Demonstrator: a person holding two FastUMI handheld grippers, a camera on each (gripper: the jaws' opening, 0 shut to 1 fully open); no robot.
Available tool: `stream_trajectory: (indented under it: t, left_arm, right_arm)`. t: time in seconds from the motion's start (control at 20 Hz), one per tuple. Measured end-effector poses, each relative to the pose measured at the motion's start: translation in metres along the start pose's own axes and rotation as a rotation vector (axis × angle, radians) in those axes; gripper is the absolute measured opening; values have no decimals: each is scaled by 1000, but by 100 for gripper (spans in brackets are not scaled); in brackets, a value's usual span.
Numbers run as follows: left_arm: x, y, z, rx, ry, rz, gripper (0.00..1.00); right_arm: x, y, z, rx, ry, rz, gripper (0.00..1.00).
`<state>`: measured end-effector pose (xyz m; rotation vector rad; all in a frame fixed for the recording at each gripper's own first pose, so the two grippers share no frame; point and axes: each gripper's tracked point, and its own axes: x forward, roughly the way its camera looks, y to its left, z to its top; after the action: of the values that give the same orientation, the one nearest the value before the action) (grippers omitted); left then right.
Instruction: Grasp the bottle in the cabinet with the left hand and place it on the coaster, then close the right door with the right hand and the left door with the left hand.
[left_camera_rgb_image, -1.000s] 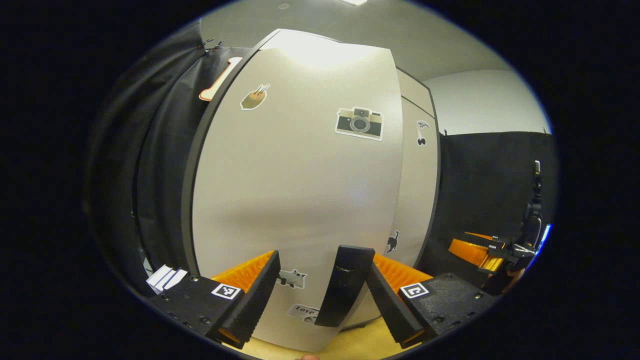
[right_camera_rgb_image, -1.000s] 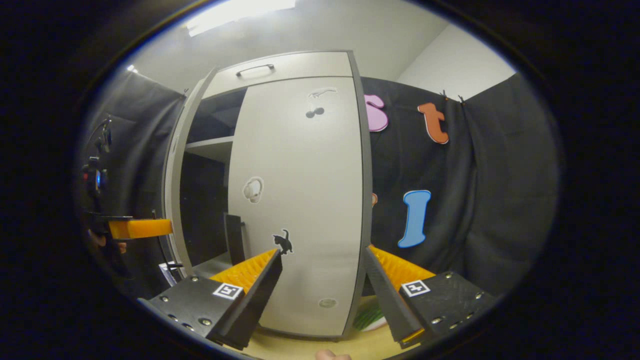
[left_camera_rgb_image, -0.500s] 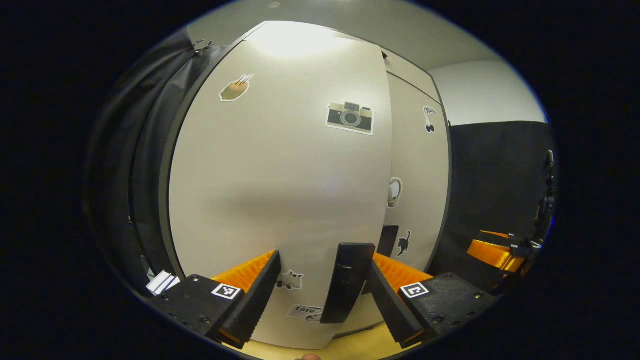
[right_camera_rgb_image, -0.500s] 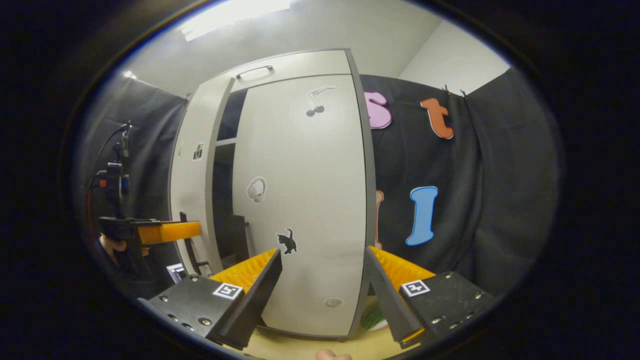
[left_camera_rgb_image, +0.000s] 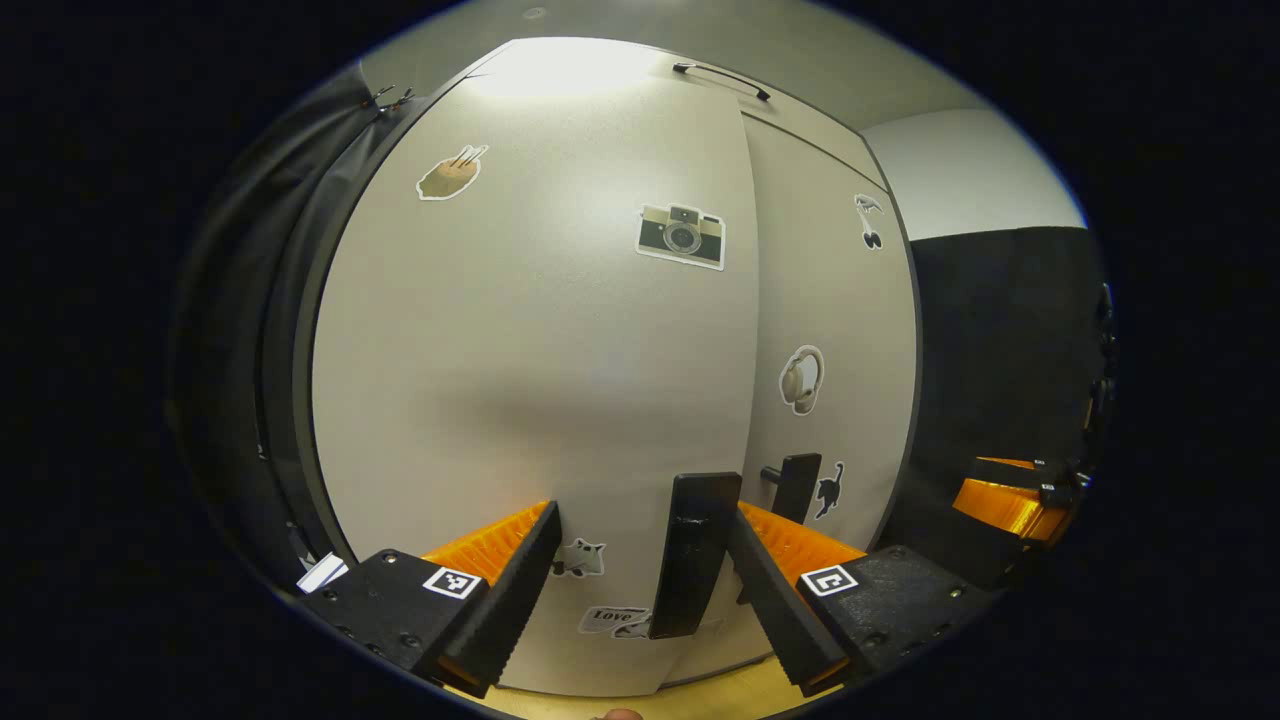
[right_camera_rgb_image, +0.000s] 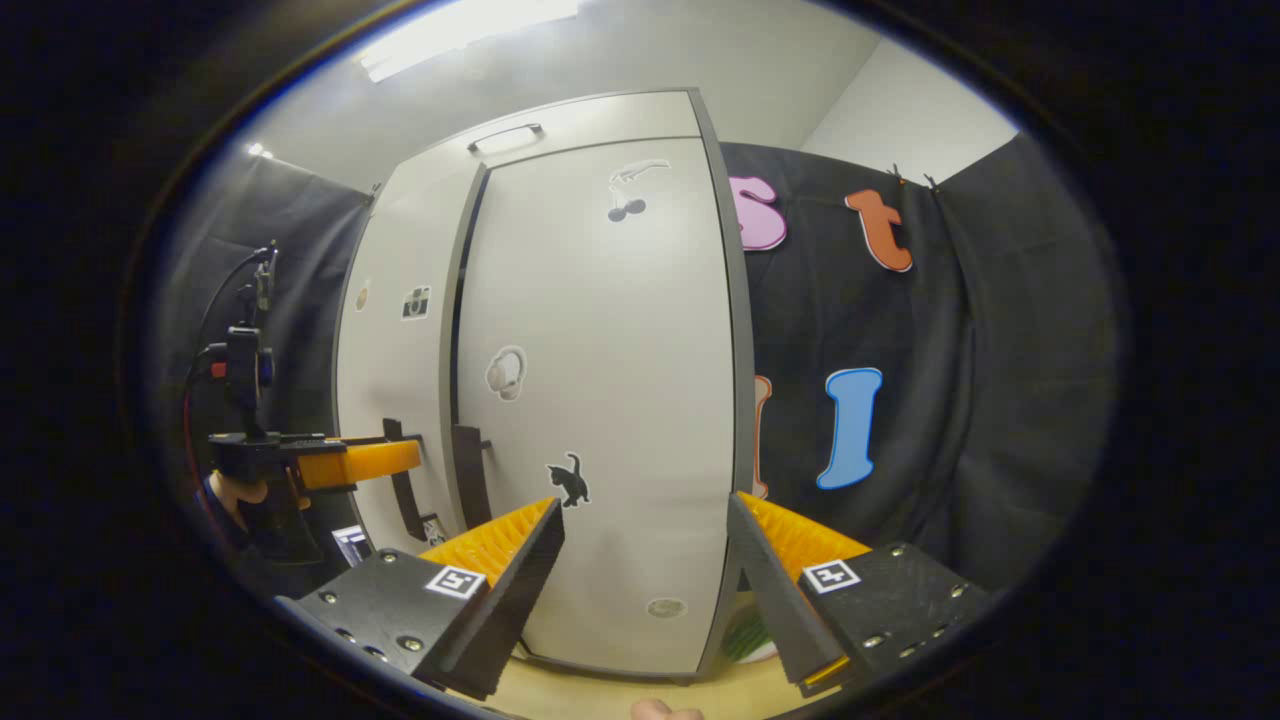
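The grey cabinet's left door (left_camera_rgb_image: 530, 350) is swung almost flush with the right door (left_camera_rgb_image: 835, 330). Its black handle (left_camera_rgb_image: 690, 555) stands between the fingers of my open left gripper (left_camera_rgb_image: 640, 590), close to the right-hand finger (left_camera_rgb_image: 775, 600). In the right gripper view the right door (right_camera_rgb_image: 600, 380) is shut, and only a thin dark slit separates it from the left door (right_camera_rgb_image: 395, 370). My left gripper (right_camera_rgb_image: 345, 462), held by a hand, is at the left door's handle (right_camera_rgb_image: 400, 490). My right gripper (right_camera_rgb_image: 645, 590) is open in front of the right door, holding nothing.
A green and white object (right_camera_rgb_image: 745, 635) lies on the wooden tabletop (right_camera_rgb_image: 600, 690) by the cabinet's lower right corner. The right door's black handle (right_camera_rgb_image: 470, 475) sticks out near the slit. Black cloth wall stands on both sides of the cabinet.
The left door has swung inward with my left gripper at its handle, narrowing the wide opening to a slit. My right gripper has barely moved.
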<state>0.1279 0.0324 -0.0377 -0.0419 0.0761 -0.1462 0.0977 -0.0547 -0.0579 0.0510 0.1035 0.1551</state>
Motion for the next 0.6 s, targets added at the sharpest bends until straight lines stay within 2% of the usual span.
stream_trajectory:
  t: [0.4, 0.6]
  left_arm:
    - [5, -1, -1, -5, -2, 4, 99]
    - [-8, -7, 7, -18, -7, 18, 100]
  right_arm:
    - [7, -4, -1, 10, 5, 1, 100]
    - [-4, -7, 10, -2, 2, -42, 99]
